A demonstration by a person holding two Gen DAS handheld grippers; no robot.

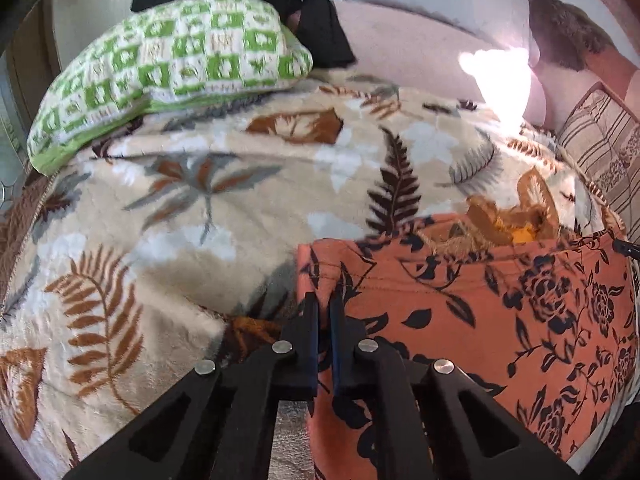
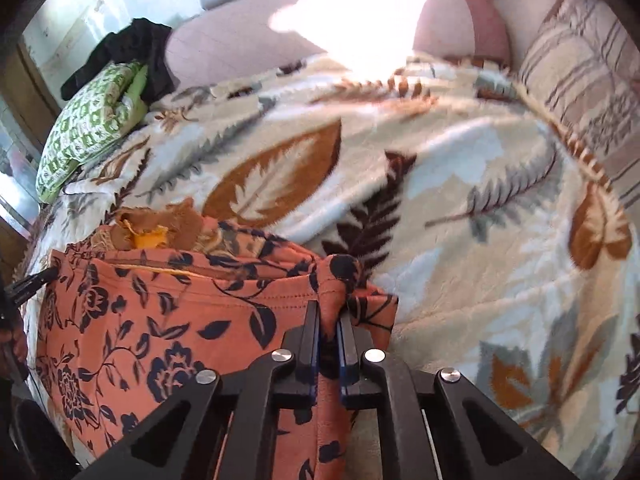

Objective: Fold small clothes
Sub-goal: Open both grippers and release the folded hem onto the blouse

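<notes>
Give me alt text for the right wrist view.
The right gripper is shut on a bunched top corner of the orange floral garment, held over a leaf-print blanket. A green patterned pillow lies far left.

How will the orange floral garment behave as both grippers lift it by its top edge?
Probably floppy: the orange floral garment bunches where the right gripper pinches it and hangs between both grips. Likely light, since the left gripper holds its corner by thin fabric alone. It may drag on the fuzzy leaf-print blanket.
</notes>
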